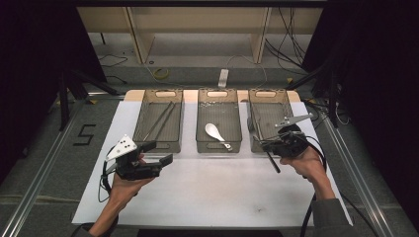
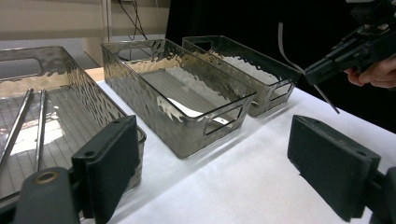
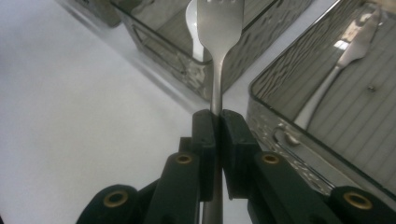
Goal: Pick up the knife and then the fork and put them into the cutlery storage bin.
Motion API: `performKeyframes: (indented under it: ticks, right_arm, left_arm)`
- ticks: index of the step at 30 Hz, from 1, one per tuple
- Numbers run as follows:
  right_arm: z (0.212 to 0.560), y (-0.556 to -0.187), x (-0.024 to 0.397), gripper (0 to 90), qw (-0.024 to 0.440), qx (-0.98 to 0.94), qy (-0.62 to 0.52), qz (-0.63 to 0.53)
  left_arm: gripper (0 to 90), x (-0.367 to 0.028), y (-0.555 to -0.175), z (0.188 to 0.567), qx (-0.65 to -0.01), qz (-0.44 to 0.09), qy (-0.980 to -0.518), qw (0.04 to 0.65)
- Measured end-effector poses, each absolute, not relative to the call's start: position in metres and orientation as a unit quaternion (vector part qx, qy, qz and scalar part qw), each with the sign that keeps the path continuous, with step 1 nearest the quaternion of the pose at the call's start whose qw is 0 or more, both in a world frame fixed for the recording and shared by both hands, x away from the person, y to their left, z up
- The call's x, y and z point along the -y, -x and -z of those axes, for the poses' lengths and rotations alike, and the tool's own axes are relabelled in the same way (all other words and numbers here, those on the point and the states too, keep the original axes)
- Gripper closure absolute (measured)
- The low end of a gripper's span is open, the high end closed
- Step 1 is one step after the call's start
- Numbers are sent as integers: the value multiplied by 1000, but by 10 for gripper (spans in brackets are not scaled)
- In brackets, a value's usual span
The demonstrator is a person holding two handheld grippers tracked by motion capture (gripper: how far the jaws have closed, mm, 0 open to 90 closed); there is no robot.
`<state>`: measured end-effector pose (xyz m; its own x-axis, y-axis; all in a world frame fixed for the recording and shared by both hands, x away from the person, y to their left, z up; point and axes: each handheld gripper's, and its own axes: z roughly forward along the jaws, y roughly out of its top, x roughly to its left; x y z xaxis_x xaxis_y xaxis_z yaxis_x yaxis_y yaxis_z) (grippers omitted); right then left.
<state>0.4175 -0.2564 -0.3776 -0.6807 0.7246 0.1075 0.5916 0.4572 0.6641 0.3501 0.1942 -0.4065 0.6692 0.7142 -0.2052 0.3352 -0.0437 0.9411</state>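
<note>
1. While the right gripper [image 1: 269,146] hangs at the lower right of the high view, its jaws are pressed tight on the handle of a fork [image 3: 219,42], with no gap showing on either side of the metal in the right gripper view.
2. The fork's tines point up and away toward the top centre of the right gripper view; in the high view its dark handle end [image 1: 273,163] sticks out below the gripper toward the lower right.
3. Judging by this, the step in hand is carrying the fork to its bin: cutlery is being sorted into three clear bins in a row across the middle of the high view.
4. The left bin [image 1: 159,144] holds a pair of chopsticks [image 1: 160,120], the middle bin [image 1: 219,146] a white spoon [image 1: 216,134], and the right bin [image 3: 280,135] already has another fork [image 3: 348,56] lying on its ribbed floor, seen at the right of the right gripper view.
5. The held fork sits at the near left corner of the right bin, partly over its rim and the strip of white surface [image 1: 207,187] between the two bins.
6. The next move likely calls for shifting the fork farther over the right bin, lowering or tipping it so it lies along the bin beside the other fork, then letting the jaws part.
7. The left gripper [image 1: 150,157], at the lower left of the high view, has its jaws wide apart with nothing between them, idle above the surface in front of the left bin.
</note>
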Motion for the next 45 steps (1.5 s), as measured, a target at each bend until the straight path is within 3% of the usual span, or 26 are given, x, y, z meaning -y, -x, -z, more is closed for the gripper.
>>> performKeyframes:
  ticks: [17, 45]
  right_arm:
    - [358, -436, 275, 852, 116, -816, -418, -382]
    - [330, -504, 271, 853, 155, -797, -462, -357]
  left_arm:
    - [159, -195, -350, 406, -374, -166, -703, 582]
    - [159, -196, -350, 406, -374, -164, -702, 584]
